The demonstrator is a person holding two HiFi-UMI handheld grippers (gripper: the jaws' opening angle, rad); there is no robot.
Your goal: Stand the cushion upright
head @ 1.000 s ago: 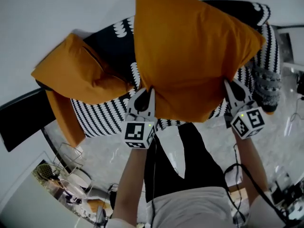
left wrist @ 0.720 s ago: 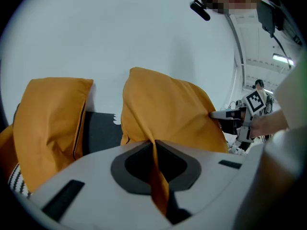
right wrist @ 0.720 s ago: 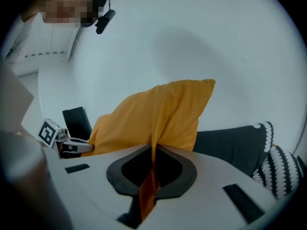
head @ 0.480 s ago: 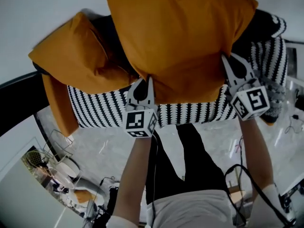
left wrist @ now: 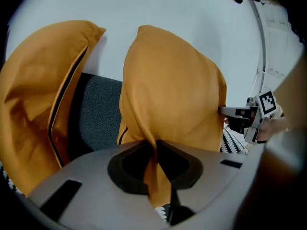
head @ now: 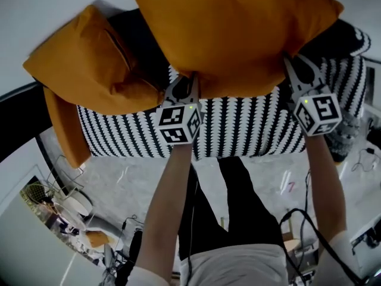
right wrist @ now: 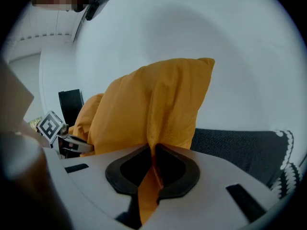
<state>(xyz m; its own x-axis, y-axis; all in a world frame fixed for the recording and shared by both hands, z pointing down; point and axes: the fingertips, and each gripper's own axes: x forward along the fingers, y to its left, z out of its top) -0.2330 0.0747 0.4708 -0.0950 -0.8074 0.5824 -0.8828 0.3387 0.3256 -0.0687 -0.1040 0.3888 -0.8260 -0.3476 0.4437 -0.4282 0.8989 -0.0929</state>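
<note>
A big orange cushion (head: pixel 232 28) is held up over the sofa seat, near the backrest. My left gripper (head: pixel 189 83) pinches its lower left corner; orange fabric sits between the pads (left wrist: pixel 156 145), and the jaws are beginning to open. My right gripper (head: pixel 292 64) is shut on the lower right corner, with a fold of fabric caught in its jaws (right wrist: pixel 153 152). In the left gripper view the cushion (left wrist: pixel 172 99) stands tall in front of the wall. It also rises upright in the right gripper view (right wrist: pixel 148 109).
A second orange cushion (head: pixel 83 64) leans at the sofa's left end. A black-and-white patterned throw (head: pixel 238 130) covers the seat, and the dark grey backrest (left wrist: pixel 96 114) stands against a white wall. A wire stand (head: pixel 56 198) and cables (head: pixel 309 219) are on the floor.
Both grippers have carried the cushion farther over the seat towards the backrest and wall, and slightly left. The cushion now fills the top of the head view.
</note>
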